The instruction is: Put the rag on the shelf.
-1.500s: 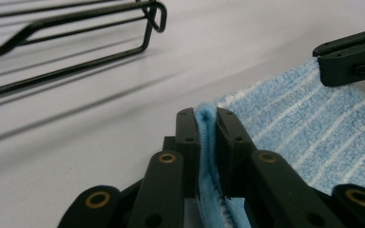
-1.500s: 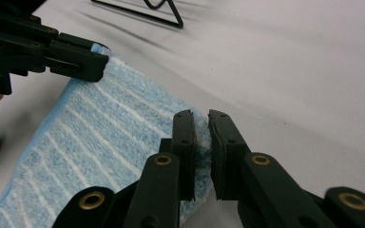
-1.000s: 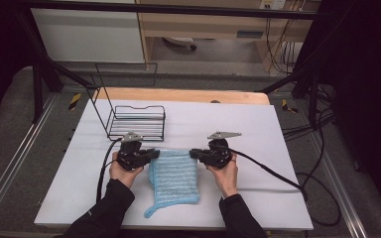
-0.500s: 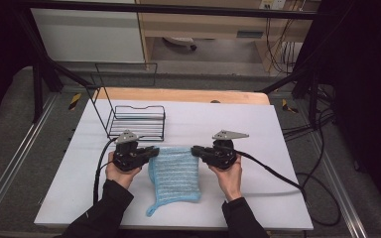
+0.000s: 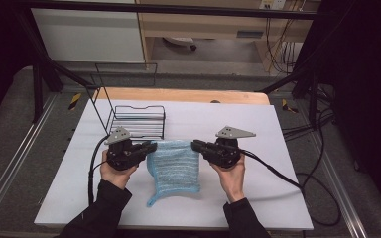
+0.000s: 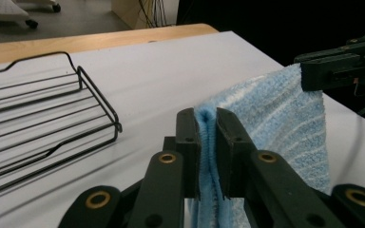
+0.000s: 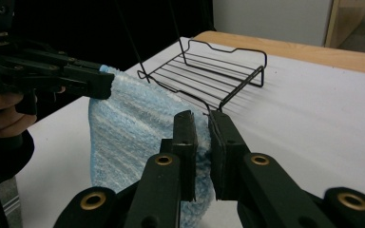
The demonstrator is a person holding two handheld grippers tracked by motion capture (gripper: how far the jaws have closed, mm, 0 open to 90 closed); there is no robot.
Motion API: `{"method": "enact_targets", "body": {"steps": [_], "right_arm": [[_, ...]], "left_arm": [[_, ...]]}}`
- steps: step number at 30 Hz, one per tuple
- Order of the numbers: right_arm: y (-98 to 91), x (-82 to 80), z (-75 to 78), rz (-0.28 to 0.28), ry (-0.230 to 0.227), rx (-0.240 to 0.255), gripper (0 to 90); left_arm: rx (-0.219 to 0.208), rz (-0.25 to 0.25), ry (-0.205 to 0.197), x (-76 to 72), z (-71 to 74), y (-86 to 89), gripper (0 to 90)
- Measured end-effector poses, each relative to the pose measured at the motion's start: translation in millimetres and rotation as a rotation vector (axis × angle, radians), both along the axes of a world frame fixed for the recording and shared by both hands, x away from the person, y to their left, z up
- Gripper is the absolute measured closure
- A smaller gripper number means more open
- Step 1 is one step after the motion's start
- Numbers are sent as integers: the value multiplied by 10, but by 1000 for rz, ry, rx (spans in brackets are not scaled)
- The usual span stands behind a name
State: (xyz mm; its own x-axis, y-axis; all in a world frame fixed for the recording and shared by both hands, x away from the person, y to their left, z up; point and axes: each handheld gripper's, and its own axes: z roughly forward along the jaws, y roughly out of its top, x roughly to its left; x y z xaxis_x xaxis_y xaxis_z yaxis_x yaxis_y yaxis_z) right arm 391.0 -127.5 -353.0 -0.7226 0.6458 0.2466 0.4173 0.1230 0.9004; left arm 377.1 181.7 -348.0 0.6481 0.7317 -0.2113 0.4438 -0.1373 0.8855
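Observation:
A light blue striped towel (image 5: 173, 166) hangs between the two grippers above the white table (image 5: 287, 148), its lower end trailing on the surface. My left gripper (image 5: 151, 147) is shut on the towel's left top corner (image 6: 206, 142). My right gripper (image 5: 196, 145) is shut on the towel's right top corner (image 7: 200, 142). In the left gripper view the other gripper (image 6: 342, 69) pinches the far corner of the towel (image 6: 285, 114). In the right gripper view the other gripper (image 7: 52, 76) holds the far corner of the towel (image 7: 128, 128).
A black wire rack (image 5: 135, 121) stands on the table just behind the left gripper, with a tall wire handle (image 5: 124, 74) at its back. A wooden edge (image 5: 178, 95) runs along the table's far side. Black cables (image 5: 278, 173) trail from both grippers.
Both grippers have lifted the towel's top edge off the table and moved it slightly away from the person. The towel now hangs between them instead of lying flat.

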Motion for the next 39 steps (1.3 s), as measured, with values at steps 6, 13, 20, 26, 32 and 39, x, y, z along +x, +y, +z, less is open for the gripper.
{"method": "enact_targets", "body": {"steps": [6, 13, 20, 26, 32, 39], "right_arm": [[14, -46, 108, -4, -47, 18, 826], [48, -81, 225, -3, -89, 39, 826], [100, -92, 323, -3, -121, 55, 827], [169, -88, 427, -4, -158, 72, 828], [265, -84, 549, -4, -198, 90, 831], [343, -88, 660, -10, -236, 108, 834]], "left_arm": [[-25, 5, -35, -48, 95, 31, 805], [-40, 14, -75, -100, 199, 73, 805], [-55, 28, -112, -131, 295, 137, 805], [-74, 47, -146, -148, 387, 205, 805], [-90, 70, -185, -160, 488, 278, 806], [-124, 90, -227, -158, 616, 355, 807]]}}
